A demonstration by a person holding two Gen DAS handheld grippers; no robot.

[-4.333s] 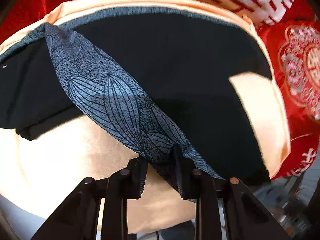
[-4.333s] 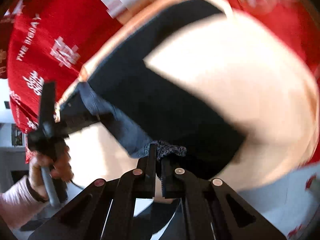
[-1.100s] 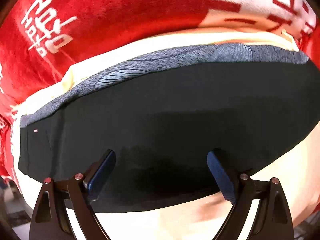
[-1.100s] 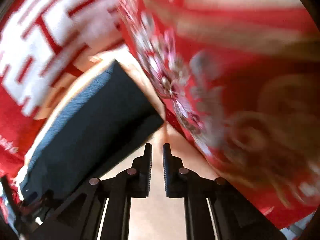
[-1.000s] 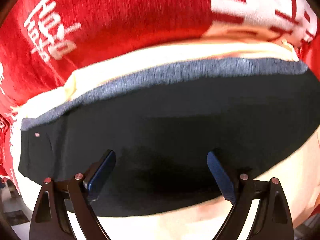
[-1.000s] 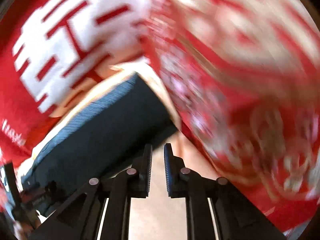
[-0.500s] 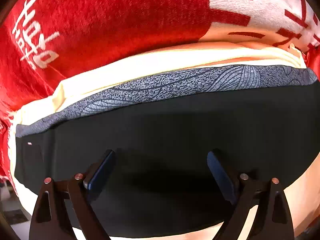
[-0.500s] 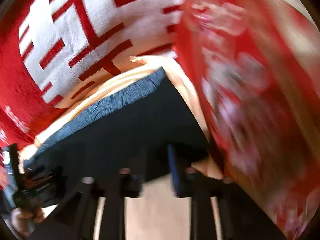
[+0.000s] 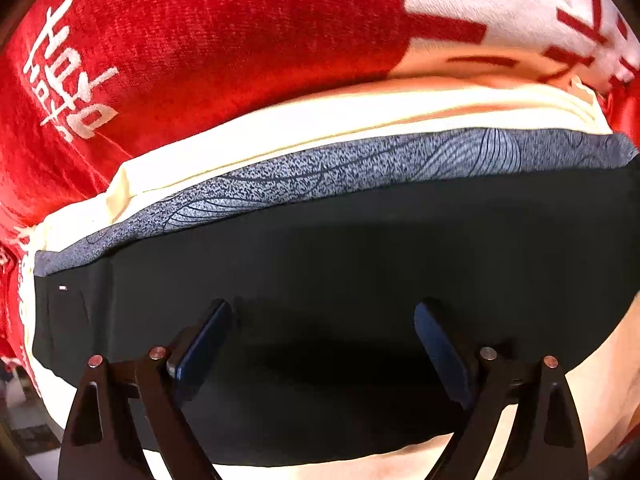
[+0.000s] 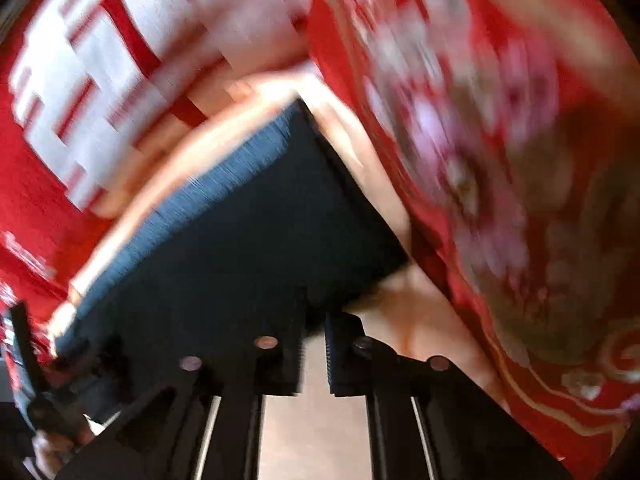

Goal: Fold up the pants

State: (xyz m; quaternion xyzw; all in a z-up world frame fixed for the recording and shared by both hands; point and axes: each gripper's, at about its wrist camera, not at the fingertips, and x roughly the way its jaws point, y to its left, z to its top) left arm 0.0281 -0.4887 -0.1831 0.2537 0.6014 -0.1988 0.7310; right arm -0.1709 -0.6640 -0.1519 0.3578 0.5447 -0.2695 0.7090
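The black pants [image 9: 340, 264] lie folded into a long flat band on a cream sheet [image 9: 304, 128], with a grey leaf-patterned strip [image 9: 360, 172] along the far edge. My left gripper [image 9: 322, 344] is open and empty, its jaws wide apart just above the near half of the pants. In the blurred right wrist view the pants [image 10: 248, 240] show as a dark slab. My right gripper [image 10: 314, 320] hovers at their near right corner, its jaws a narrow gap apart and holding nothing.
A red blanket [image 9: 208, 40] with white characters lies beyond the cream sheet. Red patterned fabric [image 10: 500, 160] lies to the right. The other gripper and the hand holding it [image 10: 44, 420] show at the lower left of the right wrist view.
Both grippers let go of the patterned cloth and the pants now lie folded flat. The left gripper opened wide. The right gripper swung left towards the pants' corner.
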